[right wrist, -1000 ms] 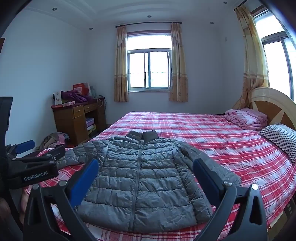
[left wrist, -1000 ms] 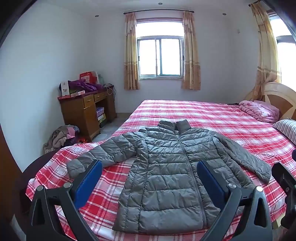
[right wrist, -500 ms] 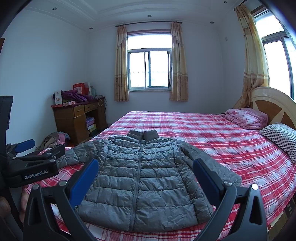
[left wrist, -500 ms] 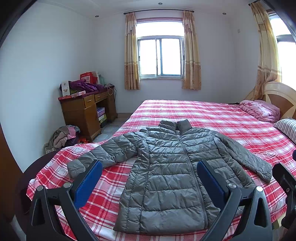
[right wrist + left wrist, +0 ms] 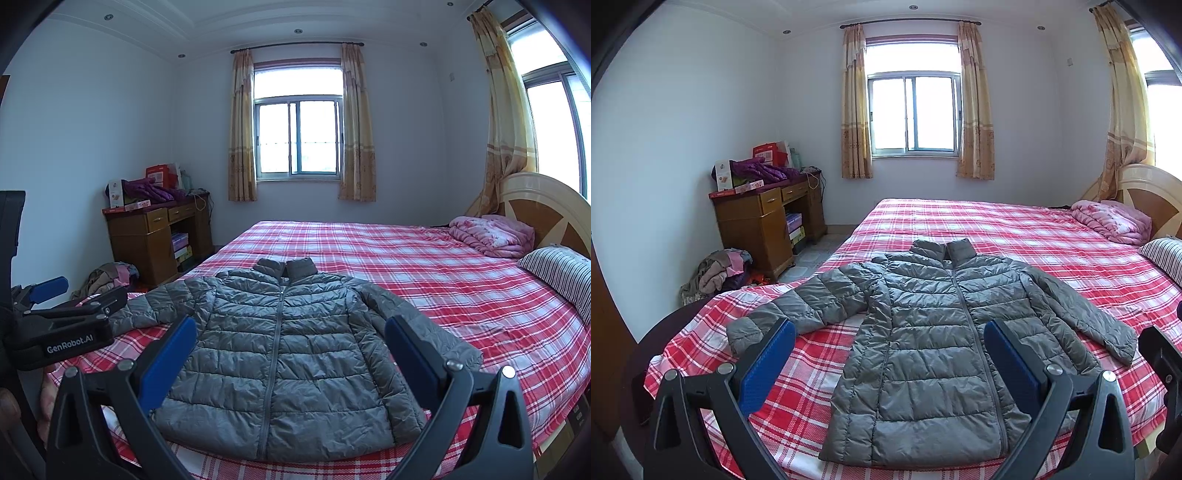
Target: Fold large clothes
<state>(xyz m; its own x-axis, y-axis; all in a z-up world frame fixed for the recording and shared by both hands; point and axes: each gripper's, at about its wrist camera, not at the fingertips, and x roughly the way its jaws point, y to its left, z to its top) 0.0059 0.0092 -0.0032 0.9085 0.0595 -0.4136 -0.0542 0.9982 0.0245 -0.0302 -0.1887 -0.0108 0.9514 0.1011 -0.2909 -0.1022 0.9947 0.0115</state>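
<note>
Grey quilted puffer jacket (image 5: 923,332) lies flat, zipped, front up on the red-and-white plaid bedsheet (image 5: 1015,236), hem at the near bed edge, collar pointing to the far window. No fold made yet.

Left to right:
- Left sleeve (image 5: 801,306) is spread outward, cuff near the bed's left corner, just beyond the left gripper's left pad in that view.
- Left gripper (image 5: 886,354) hangs above the hem, jaws wide apart, nothing between them, clear of the fabric.
- Zip runs down the middle and makes a handy fold axis.
- Right gripper (image 5: 290,350) is likewise spread wide and empty, hovering over the lower body of the jacket.
- Right sleeve (image 5: 417,328) angles down alongside the body, cuff near the right hem corner.

Handling, as a judgement: light, soft and compressible, with no stiffness to hold a crease. The shell looks shiny, so probably slippery; a shallow pinch may slide off, and trapped air will likely spring folds back open. Take a deep bite through shell and fill. Best grips look like the cuffs, the shoulder seams and the hem corners, where stitching gives some edge. The near hem sits close to the bed edge, so dragging towards the person could pull it off.
</note>
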